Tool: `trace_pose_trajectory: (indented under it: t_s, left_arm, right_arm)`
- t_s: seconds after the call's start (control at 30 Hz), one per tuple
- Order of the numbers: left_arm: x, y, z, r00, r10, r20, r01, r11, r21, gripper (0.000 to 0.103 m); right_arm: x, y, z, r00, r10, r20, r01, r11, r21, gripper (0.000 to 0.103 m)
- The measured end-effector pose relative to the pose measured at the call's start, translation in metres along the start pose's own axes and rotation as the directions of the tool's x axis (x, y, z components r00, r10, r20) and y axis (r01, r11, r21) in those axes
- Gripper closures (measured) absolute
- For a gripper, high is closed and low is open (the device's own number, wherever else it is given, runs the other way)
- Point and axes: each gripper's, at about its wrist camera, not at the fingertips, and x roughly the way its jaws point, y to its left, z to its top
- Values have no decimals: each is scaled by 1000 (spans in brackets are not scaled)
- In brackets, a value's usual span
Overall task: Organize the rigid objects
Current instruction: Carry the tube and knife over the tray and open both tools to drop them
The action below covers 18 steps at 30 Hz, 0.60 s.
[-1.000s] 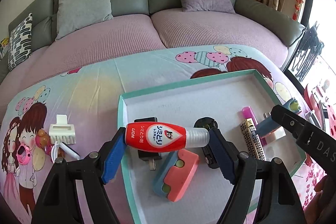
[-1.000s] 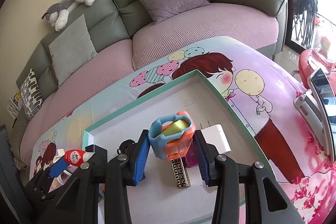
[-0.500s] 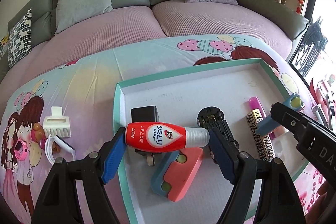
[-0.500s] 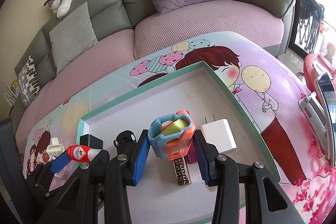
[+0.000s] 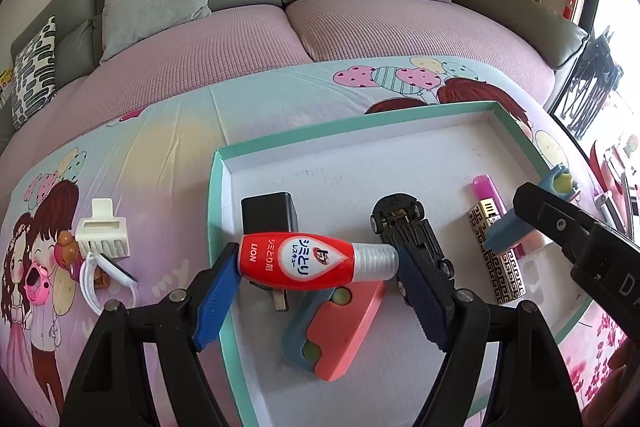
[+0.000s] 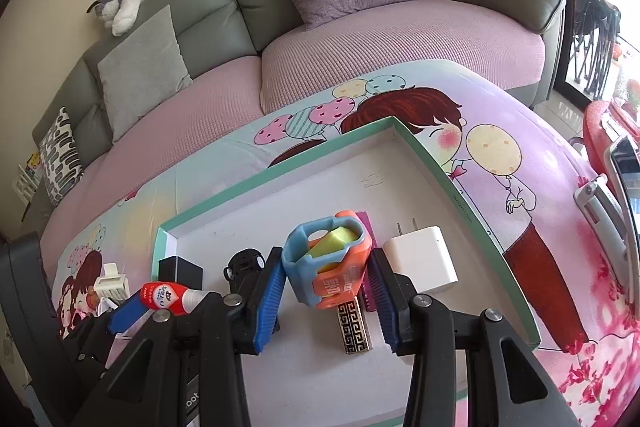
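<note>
Over the near left corner of the tray (image 5: 219, 187) my left tongs (image 5: 318, 263) clamp the red stain-remover bottle (image 5: 296, 261) end to end, one pad on its base and the other on its clear cap, so it hangs level above the black charger (image 5: 269, 213) and the coral-and-blue toy (image 5: 340, 327) lying below. I judge that lengthwise hold was picked because the bottle's rounded sides would slip between flat pads. My right tongs (image 6: 326, 275) are closed on the blue-and-orange case (image 6: 328, 263) with something yellow tucked in it, squeezing its two sides and carrying it above the tray's near middle, over the gold-patterned lighter (image 6: 354, 323) and the pink stick (image 6: 366, 227) beside it. The white plug (image 6: 424, 263) lies toward the tray's right edge, the black toy car (image 5: 408, 231) between the charger and the lighter.

Both of my hands tip the tongs steeply downward at the tray floor, side by side and apart. Neither load touches the tray, as far as I can see. Outside the left edge, on the cartoon-print cloth (image 5: 160, 147), a white brush-like piece (image 5: 103, 233) and a white loop (image 5: 96, 275) wait to be gathered. Open floor remains along the tray's far edge, which looks like the place for setting things down.
</note>
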Motion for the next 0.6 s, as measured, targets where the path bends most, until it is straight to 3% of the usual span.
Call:
trace_pose_trajectory:
  t_s: [0.23, 0.4, 0.6]
  left_arm:
    - [-7, 2, 1, 1000, 6, 15, -6, 1000, 2, 24]
    - [-12, 6, 1, 1000, 16, 20, -16, 1000, -3, 24]
    - [-20, 12, 3, 999, 29, 42, -29, 999, -19, 23]
  right_arm:
    - [-1, 0, 0, 1000, -13, 3, 13, 1000, 4, 58]
    - [-2, -1, 2, 1000, -28, 14, 28, 1000, 4, 45]
    - [-3, -1, 2, 999, -32, 15, 32, 999, 3, 43]
